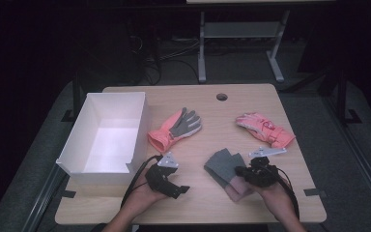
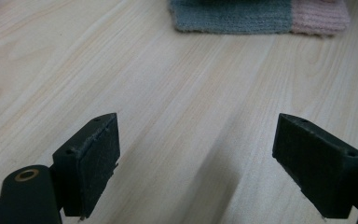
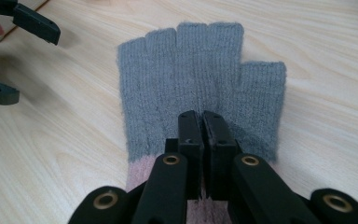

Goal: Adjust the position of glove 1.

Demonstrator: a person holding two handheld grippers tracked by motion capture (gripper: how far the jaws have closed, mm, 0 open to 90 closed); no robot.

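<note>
A grey knitted fingerless glove [image 1: 223, 165] with a pink cuff lies flat near the table's front right. My right gripper [image 1: 244, 171] sits at its cuff end, shut on the glove [image 3: 200, 79], its two jaws pressed together over the knit just above the pink cuff. My left gripper [image 1: 181, 189] rests at the front centre-left with its jaws wide apart and nothing between them. In the left gripper view the gripper [image 2: 209, 158] faces bare wood, with the grey glove [image 2: 230, 16] farther off. The right gripper view also catches the left gripper [image 3: 18, 56], open, at the upper left.
A white open box [image 1: 137, 130] stands at the table's left side. A pink glove with a grey palm [image 1: 176, 128] lies mid-table beside it. Another pink glove [image 1: 265, 128] lies at the right. A round cable hole [image 1: 221, 96] sits near the far edge.
</note>
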